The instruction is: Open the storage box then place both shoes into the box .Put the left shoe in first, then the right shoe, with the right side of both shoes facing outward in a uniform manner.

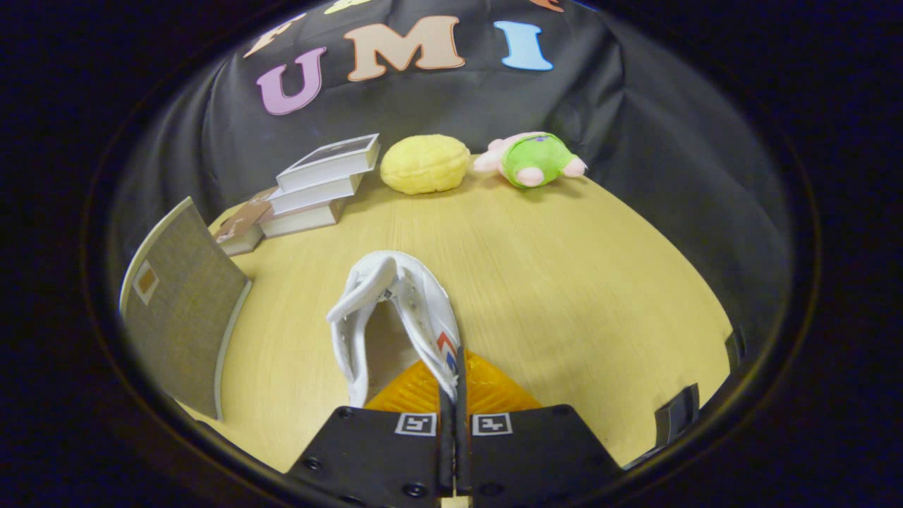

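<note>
A white shoe (395,310) with a red and blue mark on its side hangs in front of me over the wooden table (564,282). My gripper (457,384) is shut on the shoe's right-hand collar wall, which is pinched between the two fingers. The shoe's opening faces me and its toe points away. To the left stands the storage box's grey fabric lid or flap (183,303), raised on edge. The inside of the box is hidden from this angle.
A stack of books (310,187) lies at the back left of the table. A yellow walnut-shaped cushion (425,164) and a pink and green plush toy (532,159) rest by the back wall. The table's right edge curves off near a dark bracket (677,416).
</note>
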